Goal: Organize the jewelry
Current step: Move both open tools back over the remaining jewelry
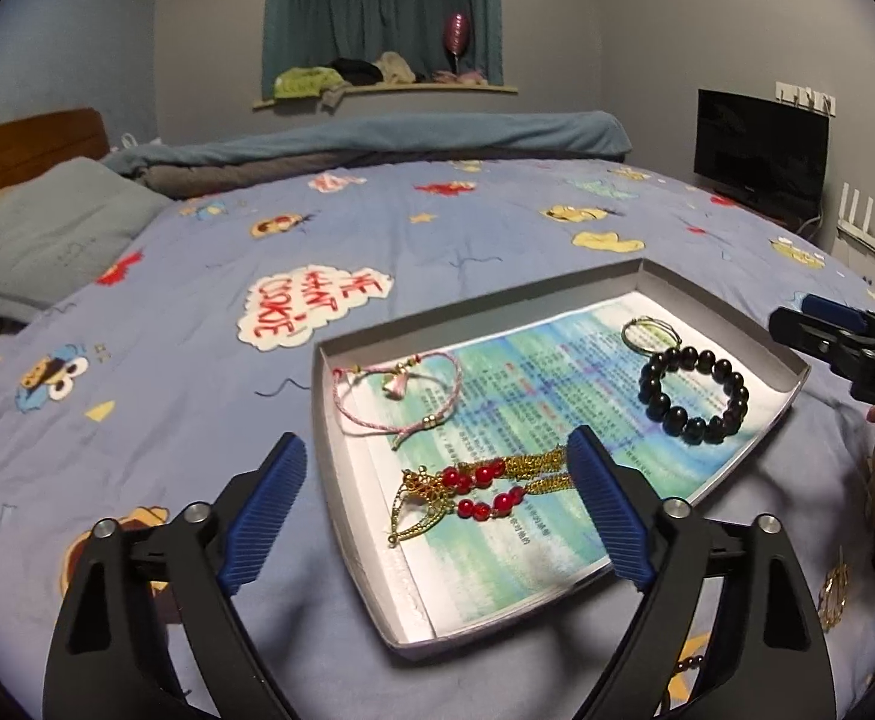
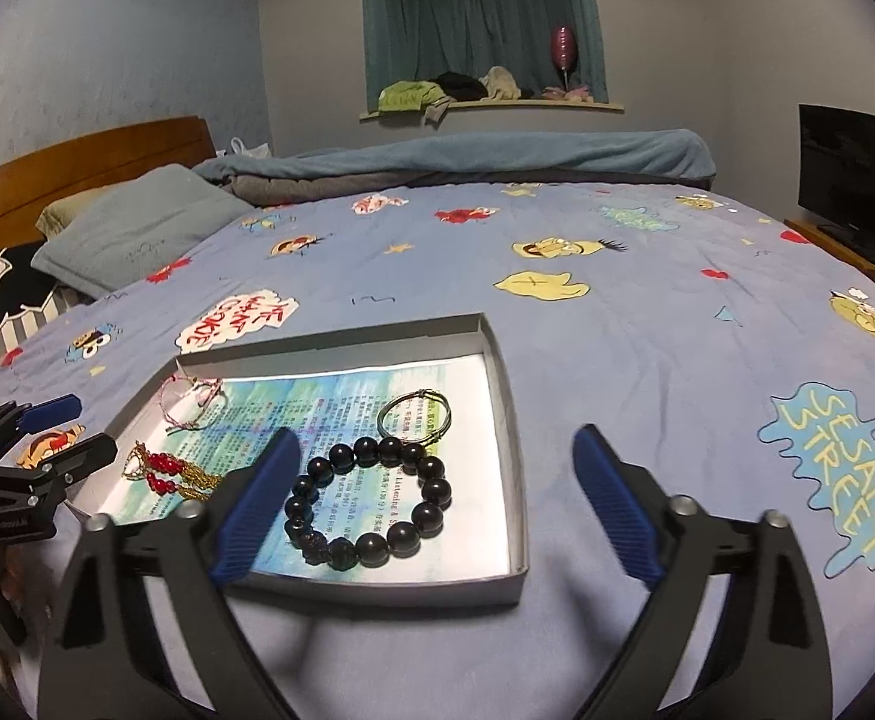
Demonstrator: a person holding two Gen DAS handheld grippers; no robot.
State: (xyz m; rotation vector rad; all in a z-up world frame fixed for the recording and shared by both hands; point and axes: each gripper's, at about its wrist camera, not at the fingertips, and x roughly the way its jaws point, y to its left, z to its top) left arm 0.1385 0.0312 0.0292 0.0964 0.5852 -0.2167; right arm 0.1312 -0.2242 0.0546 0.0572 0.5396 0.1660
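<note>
Both grippers are standing wide open and holding nothing. Left gripper point(image 1: 437, 504) is hovering over the near corner of the tray point(image 1: 341, 480), its fingers straddling the red-and-gold earrings point(image 1: 467, 492) without touching them. Right gripper point(image 2: 431, 504) is hanging over the black bead bracelet point(image 2: 368, 504), also clear of it.

All four pieces are lying inside the tray on a printed paper liner point(image 1: 557, 420): the earrings nearest the left gripper, a pink cord bracelet point(image 1: 395, 390) in the far left corner, the bead bracelet to the right, and a thin wire bangle point(image 1: 647, 333) touching it on the far side.

Judging by looks, the beads are hard, smooth and likely slippery, so pinching across the strand seems better than squeezing one bead. The earrings look light, with loose chains prone to snagging; the stiff hook end seems the safest hold. The cord is soft and limp; the bangle is thin and lying flat, hard to get under.

The tray is resting on a bed with a soft cartoon quilt point(image 2: 647, 360), which will probably give under pressure. Beyond are pillows, a wooden headboard, a curtained window and a dark screen.
</note>
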